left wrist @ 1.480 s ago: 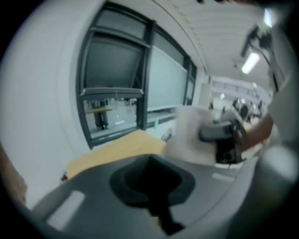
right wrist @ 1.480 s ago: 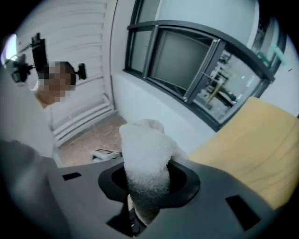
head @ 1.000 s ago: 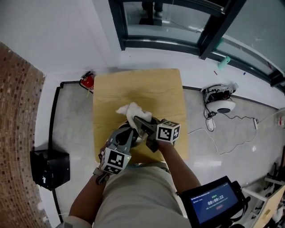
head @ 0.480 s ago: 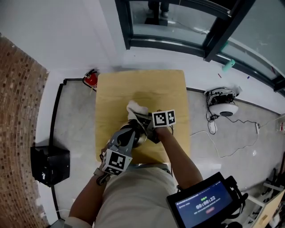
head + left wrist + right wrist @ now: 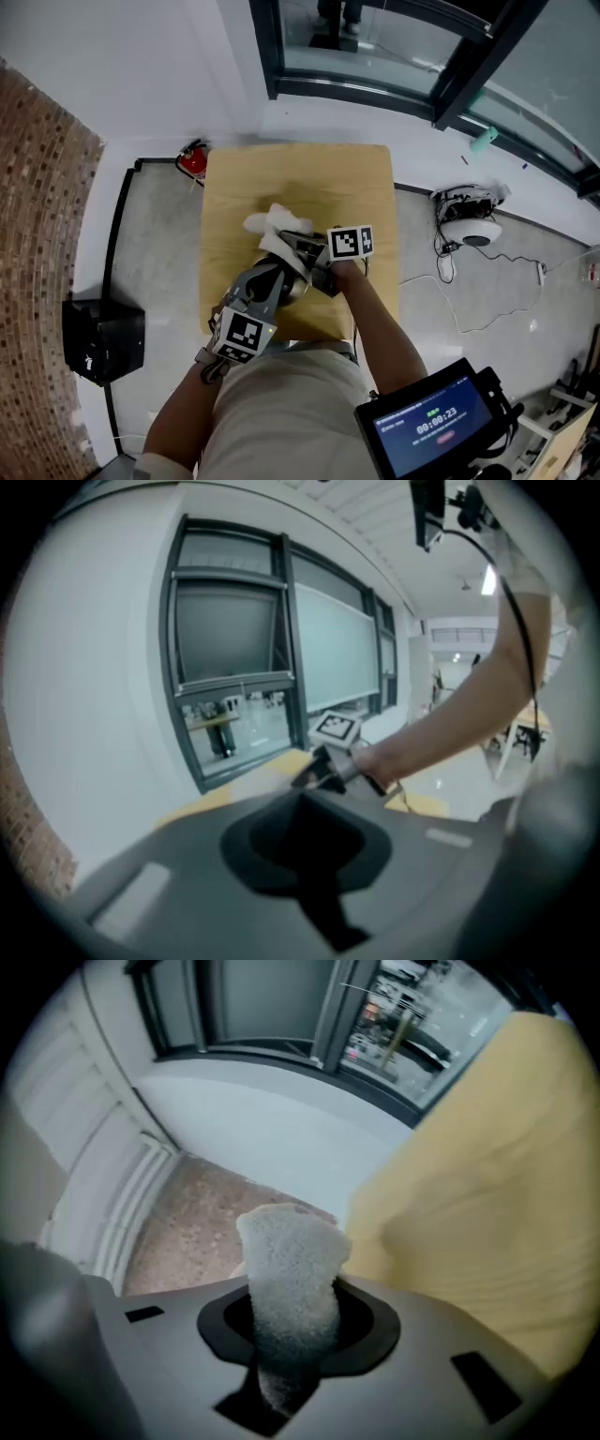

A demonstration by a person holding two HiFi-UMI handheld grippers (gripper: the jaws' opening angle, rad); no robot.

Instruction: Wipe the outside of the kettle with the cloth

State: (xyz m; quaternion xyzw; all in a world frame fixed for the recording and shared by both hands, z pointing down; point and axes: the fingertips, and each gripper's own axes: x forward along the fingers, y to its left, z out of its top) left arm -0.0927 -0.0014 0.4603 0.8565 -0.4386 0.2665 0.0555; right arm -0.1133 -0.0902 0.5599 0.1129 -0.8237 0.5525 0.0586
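A pale wooden table (image 5: 300,183) stands on grey speckled floor between a brick wall (image 5: 37,244) and dark-framed windows (image 5: 375,56), with a person standing at its near edge and working two hand-held grippers over it. The kettle (image 5: 298,289) sits toward the near middle of the tabletop, and only a sliver of it shows beneath the tools. The left gripper (image 5: 284,283) reaches in to it from the near side. In the left gripper view its jaws (image 5: 305,855) are closed on a dark piece that fills the gap, apparently part of the kettle. The right gripper (image 5: 292,248) comes in from the right, its jaws clamped on a white cloth (image 5: 272,230). The cloth bunches on the far side of the kettle, and in the right gripper view a fuzzy fold (image 5: 291,1269) stands up out of the jaw gap. Both tools and the person's forearms cover most of the kettle from above.

A red object (image 5: 192,161) lies on the floor just off the table's far left corner. A black box (image 5: 103,342) sits near the brick wall. A round white device (image 5: 466,227) with trailing cables rests well apart to the right. A screen (image 5: 436,427) showing a timer sits at lower right.
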